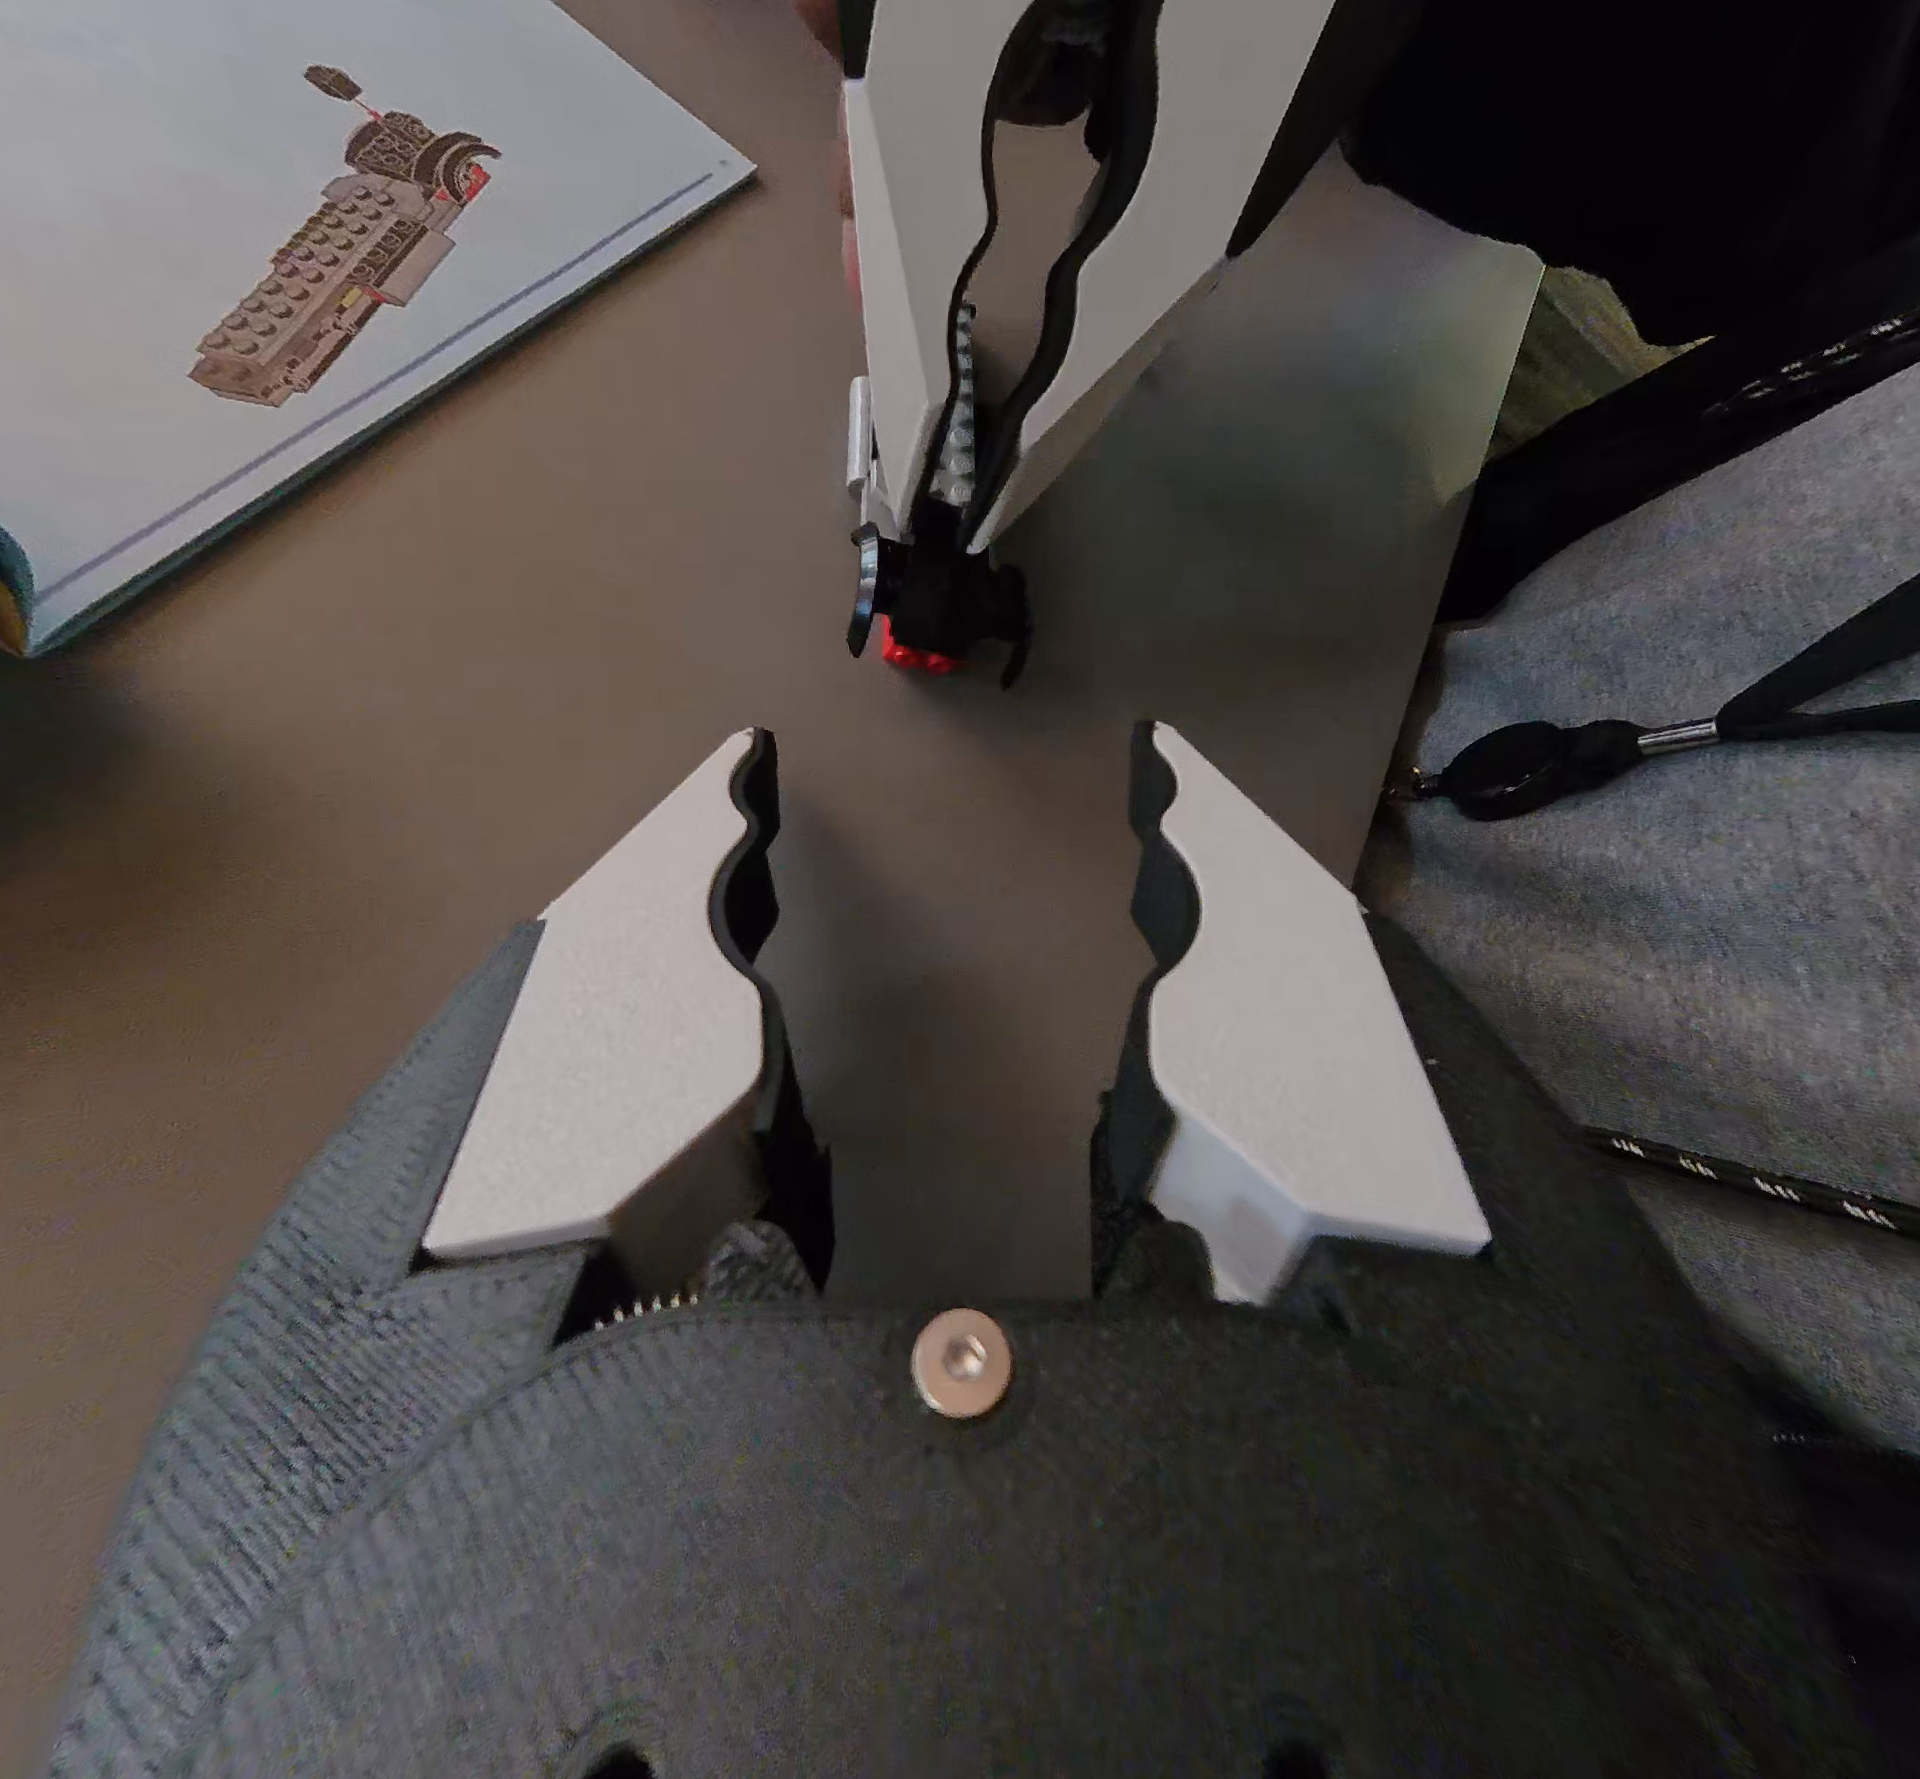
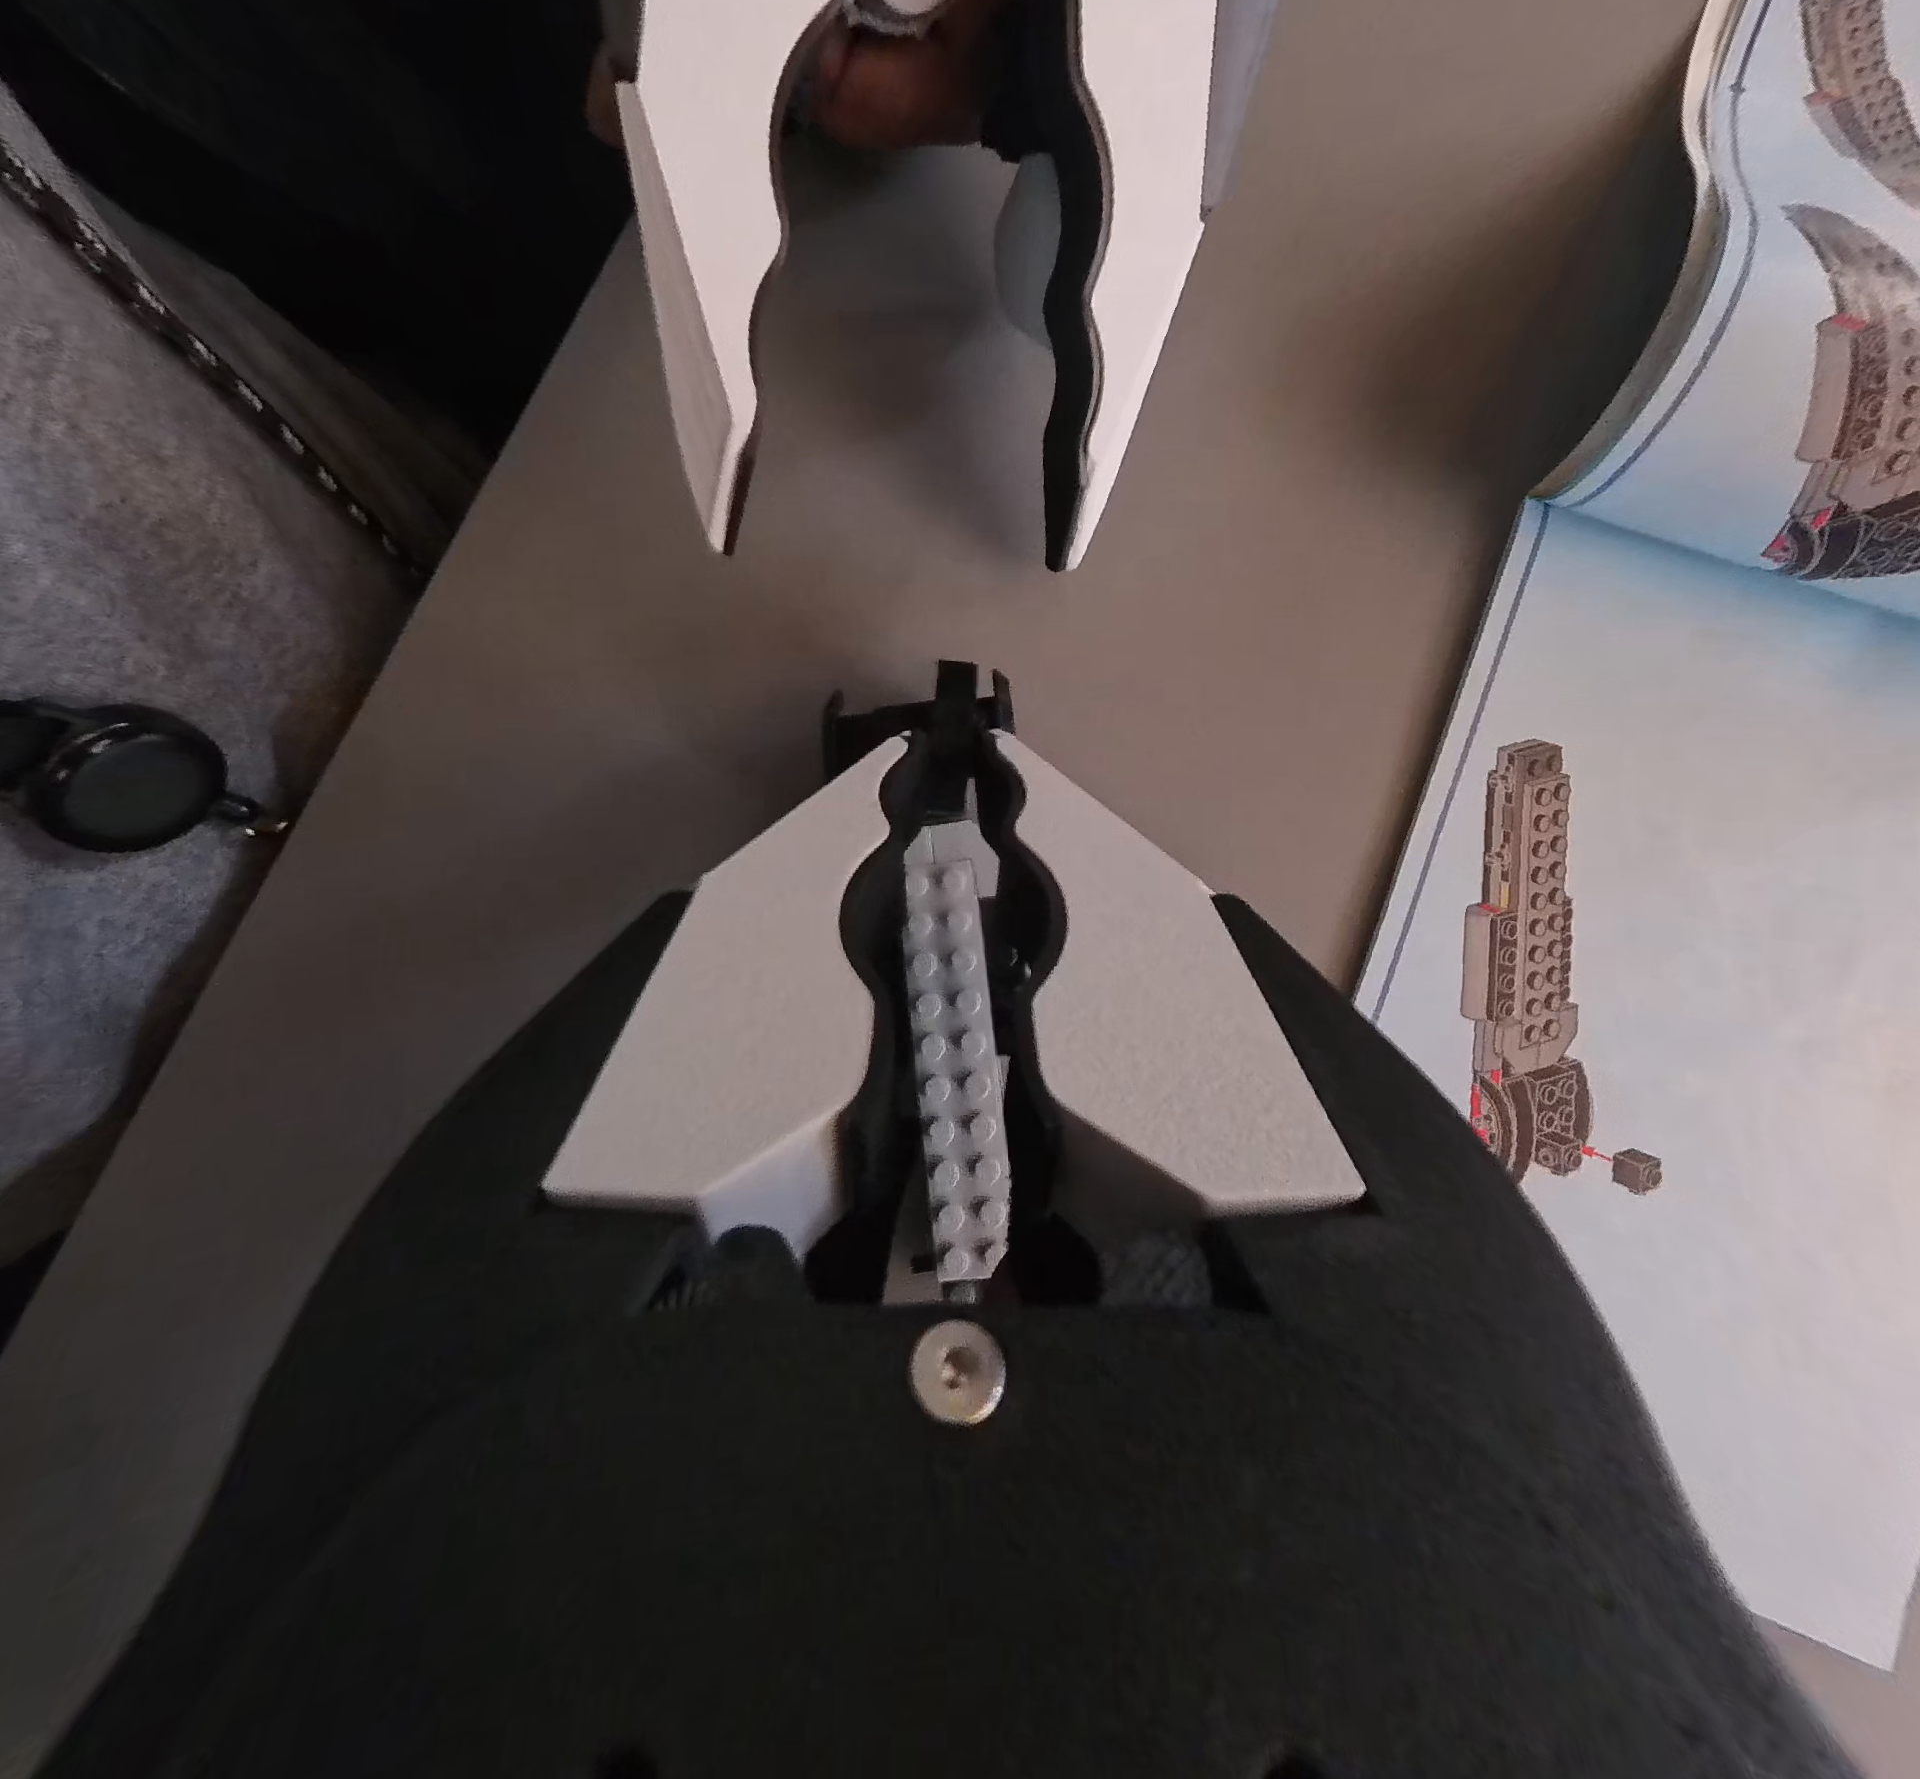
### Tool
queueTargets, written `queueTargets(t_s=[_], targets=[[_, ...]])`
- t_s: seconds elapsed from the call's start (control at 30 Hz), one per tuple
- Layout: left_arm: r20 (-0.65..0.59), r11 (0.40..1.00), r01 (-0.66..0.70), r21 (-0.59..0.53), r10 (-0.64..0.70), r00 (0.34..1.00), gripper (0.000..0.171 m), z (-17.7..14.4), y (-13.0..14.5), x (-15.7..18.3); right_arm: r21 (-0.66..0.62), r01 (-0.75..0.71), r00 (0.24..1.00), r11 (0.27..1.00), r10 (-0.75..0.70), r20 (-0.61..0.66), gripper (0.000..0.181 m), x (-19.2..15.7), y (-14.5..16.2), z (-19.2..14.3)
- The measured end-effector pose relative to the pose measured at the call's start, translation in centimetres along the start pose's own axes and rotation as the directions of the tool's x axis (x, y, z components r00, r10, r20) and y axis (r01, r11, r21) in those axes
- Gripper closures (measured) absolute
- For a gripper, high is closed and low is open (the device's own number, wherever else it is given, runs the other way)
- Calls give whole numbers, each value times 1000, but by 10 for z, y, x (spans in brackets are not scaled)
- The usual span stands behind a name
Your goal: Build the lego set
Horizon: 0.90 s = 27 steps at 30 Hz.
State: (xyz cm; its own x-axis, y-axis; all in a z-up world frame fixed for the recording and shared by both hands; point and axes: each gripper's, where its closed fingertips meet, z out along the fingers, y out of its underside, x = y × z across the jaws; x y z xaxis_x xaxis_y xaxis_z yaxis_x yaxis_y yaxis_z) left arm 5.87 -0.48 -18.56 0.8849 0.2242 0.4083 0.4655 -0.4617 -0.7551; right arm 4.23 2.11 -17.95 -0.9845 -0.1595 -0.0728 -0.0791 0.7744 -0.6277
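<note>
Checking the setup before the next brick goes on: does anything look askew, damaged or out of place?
Nothing stands out. The right gripper is shut on the grey lego assembly, the left gripper is open and empty, and the instruction booklet lies open on the table.

White wavy-edged gripper fingers, black textured body, silver screw.

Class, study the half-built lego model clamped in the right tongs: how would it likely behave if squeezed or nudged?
The lego model looks rigid: its long grey studded plate stays straight in the right tongs. The small black and red parts jutting past the tips could probably pop off if bumped. It's likely light.
</note>
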Motion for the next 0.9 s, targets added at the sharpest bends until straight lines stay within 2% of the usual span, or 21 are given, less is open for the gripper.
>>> queueTargets(t_s=[0.63,0.9], targets=[[-11,1000,12,6,-12,1000,104,-1,-1,0,34,-27,999,999,27,-16,167,3,4,-7],[0,999,11,37,-11,1000,104,-4,-4,0,11,-20,997,1000,20,-68,141,2,26,-21]])
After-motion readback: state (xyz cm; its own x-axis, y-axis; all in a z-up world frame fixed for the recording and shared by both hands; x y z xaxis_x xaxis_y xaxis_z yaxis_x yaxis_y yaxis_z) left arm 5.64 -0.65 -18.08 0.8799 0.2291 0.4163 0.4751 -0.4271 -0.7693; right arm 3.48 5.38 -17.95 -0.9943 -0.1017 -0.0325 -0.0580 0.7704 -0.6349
